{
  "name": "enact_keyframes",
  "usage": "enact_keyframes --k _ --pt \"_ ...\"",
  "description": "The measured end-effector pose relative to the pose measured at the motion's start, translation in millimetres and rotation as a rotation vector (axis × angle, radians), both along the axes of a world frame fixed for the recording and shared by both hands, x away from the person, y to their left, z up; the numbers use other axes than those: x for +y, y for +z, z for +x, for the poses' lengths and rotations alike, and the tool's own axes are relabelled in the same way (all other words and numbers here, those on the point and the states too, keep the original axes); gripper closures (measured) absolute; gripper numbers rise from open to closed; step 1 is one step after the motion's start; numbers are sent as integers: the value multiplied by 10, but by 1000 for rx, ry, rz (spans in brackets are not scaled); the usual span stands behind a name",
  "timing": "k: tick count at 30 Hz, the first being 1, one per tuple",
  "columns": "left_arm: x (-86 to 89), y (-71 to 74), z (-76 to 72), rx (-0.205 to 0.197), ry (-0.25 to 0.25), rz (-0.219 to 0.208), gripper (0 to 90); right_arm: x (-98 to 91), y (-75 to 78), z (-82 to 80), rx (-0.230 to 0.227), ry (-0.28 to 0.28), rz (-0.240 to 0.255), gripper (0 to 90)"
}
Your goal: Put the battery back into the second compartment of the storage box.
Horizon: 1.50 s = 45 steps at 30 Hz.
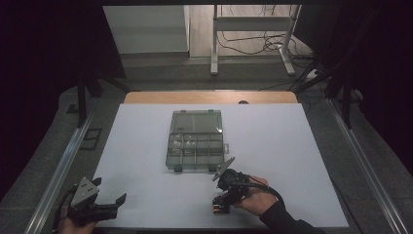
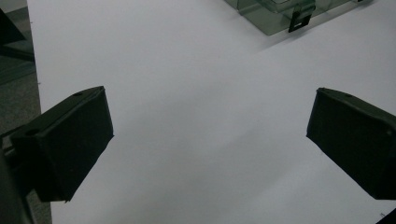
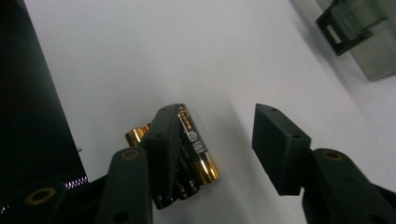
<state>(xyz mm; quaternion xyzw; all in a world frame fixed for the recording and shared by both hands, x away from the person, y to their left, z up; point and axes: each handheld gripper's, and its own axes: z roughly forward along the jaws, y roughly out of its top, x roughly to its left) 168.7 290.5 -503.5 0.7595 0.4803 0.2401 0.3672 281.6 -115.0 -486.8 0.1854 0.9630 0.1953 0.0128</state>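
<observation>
Right gripper view: the right gripper's [image 3: 212, 140] jaws stand partly open, one jaw lying against the batteries [image 3: 189, 154], nothing yet between them. These lie at the near right of the white tabletop [image 3: 140, 51], probably dense, rigid and smooth-skinned, best pinched across their middles. Left gripper [image 2: 208, 140] idles open.

One clear compartment box [image 1: 196, 140] on one white table [image 1: 302, 161]. Batteries [image 3: 189, 154]: at least 2, black-and-gold, lying side by side (exact no. unclear, a jaw covers part). Two grippers: left [image 1: 108, 201], right [image 1: 220, 206].
</observation>
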Motion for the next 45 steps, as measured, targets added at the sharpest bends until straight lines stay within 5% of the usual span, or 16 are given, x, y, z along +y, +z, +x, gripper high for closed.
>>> enact_keyframes --k 7,12,15,23,31,45 --pt "-3 0 -1 -1 -2 3 6 26 -75 6 18 19 -26 592" --pt "-6 1 -3 -2 -7 7 6 43 -147 23 -29 48 -65 769" --pt "-6 1 -4 -2 -8 7 6 43 -143 19 -29 43 -63 773" --pt "-6 1 -2 -1 -7 6 6 4 -15 20 -65 48 9 773" --pt "-5 1 0 1 -6 6 6 -82 108 124 -60 -21 91 773" --pt "-4 0 0 1 -6 4 6 -67 199 267 -74 -61 135 773"
